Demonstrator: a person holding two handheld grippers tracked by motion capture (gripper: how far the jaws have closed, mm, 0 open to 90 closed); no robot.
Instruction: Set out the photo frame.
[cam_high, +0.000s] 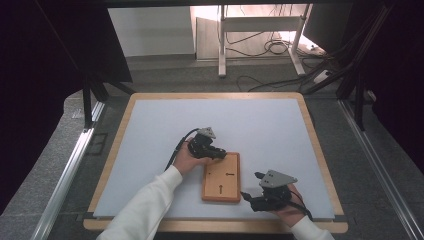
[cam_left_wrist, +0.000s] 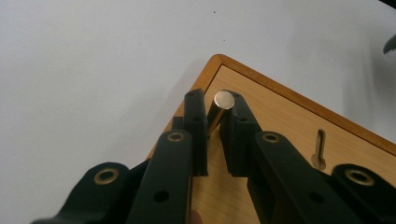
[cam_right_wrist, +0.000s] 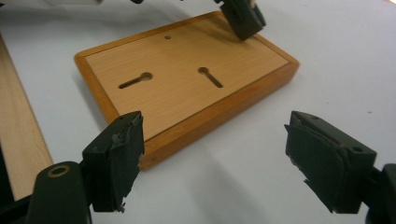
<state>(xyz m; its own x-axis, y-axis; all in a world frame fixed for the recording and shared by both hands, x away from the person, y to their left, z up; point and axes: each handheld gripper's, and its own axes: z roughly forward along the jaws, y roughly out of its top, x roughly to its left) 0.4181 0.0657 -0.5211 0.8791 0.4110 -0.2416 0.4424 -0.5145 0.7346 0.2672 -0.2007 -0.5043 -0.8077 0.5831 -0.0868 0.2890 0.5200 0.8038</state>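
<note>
A flat wooden board (cam_high: 221, 177) with two keyhole slots lies on the white mat, near the front. My left gripper (cam_high: 220, 153) hangs over the board's far left corner. In the left gripper view its jaws (cam_left_wrist: 214, 100) are shut on a short metal pin (cam_left_wrist: 224, 99) that stands tilted over that corner of the board (cam_left_wrist: 285, 123). My right gripper (cam_high: 248, 196) rests low on the mat at the board's near right corner. In the right gripper view its jaws (cam_right_wrist: 215, 128) stand wide open with nothing between them, facing the board (cam_right_wrist: 187, 79) edge-on. The left gripper's tips (cam_right_wrist: 243, 16) show at the far corner.
The white mat (cam_high: 150, 130) covers a wood-framed tabletop (cam_high: 215, 226); its wooden rim (cam_right_wrist: 18, 154) runs close to my right gripper. Metal rails (cam_high: 70, 170) flank the table. Beyond the far edge stand desk legs (cam_high: 221, 45) with cables on the floor.
</note>
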